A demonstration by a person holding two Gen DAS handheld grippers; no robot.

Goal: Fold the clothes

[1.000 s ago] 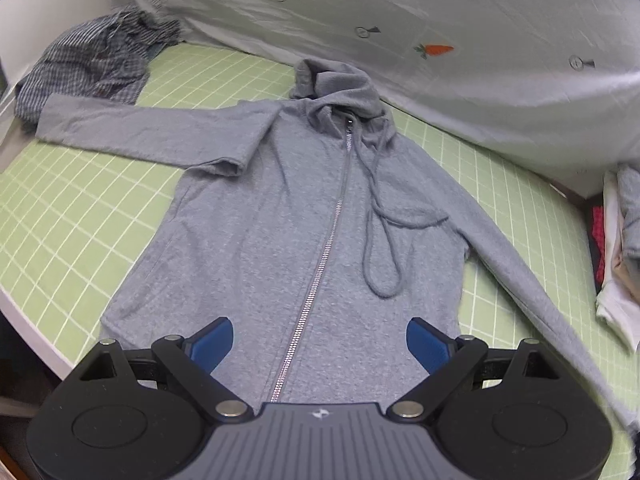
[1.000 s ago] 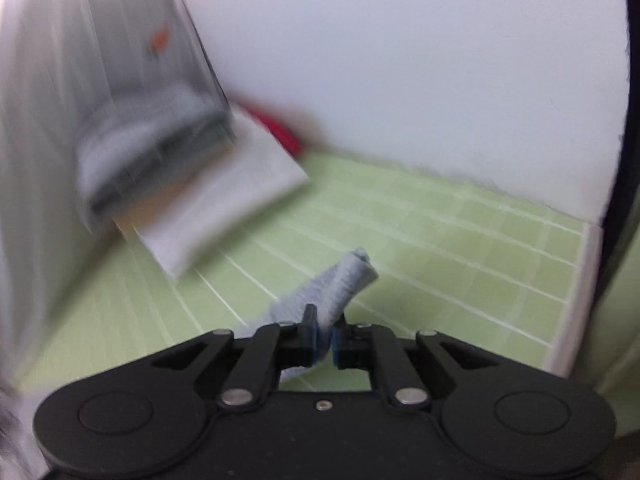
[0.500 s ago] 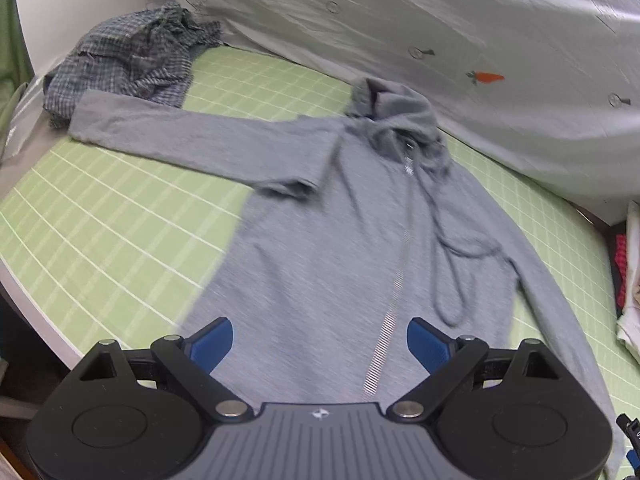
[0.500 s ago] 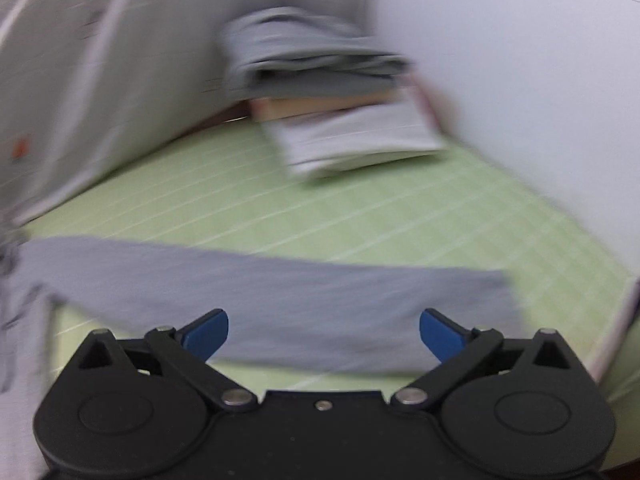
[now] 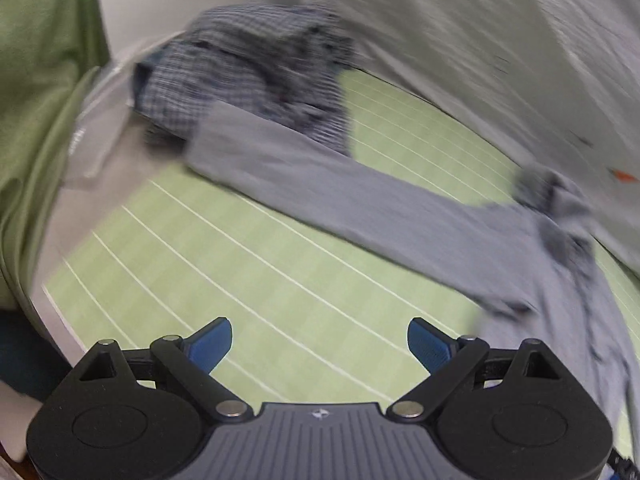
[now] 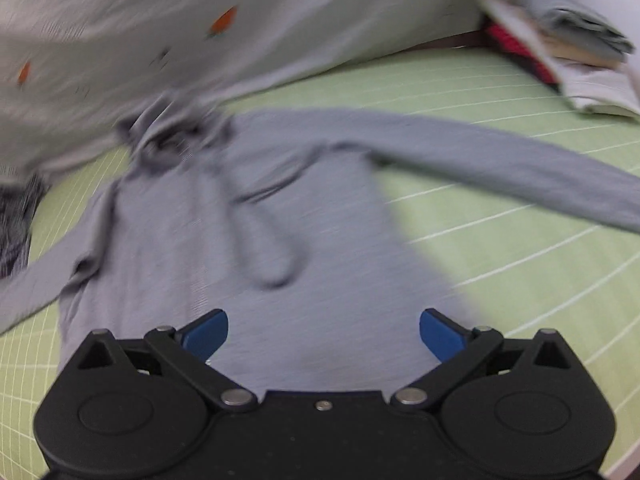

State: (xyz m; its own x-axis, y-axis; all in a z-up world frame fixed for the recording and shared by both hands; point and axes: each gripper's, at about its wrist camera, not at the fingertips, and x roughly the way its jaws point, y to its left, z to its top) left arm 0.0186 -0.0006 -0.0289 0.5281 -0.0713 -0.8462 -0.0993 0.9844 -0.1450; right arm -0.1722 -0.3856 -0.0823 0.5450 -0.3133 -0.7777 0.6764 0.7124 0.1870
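A grey zip hoodie lies flat and face up on the green grid mat, both sleeves spread out. In the left wrist view its left sleeve stretches across the mat toward the far left, with the hood at the right. My left gripper is open and empty above bare mat, short of that sleeve. My right gripper is open and empty above the hoodie's lower body. The right sleeve runs off to the right. Both views are blurred.
A crumpled blue checked shirt lies at the mat's far left corner, touching the sleeve end. A stack of folded clothes sits at the far right. A grey sheet with carrot prints hangs behind. The mat's edge is at the left.
My right gripper let go of the right sleeve cuff, opened, and swung left over the hoodie's body. My left gripper swung left from the hem toward the left sleeve.
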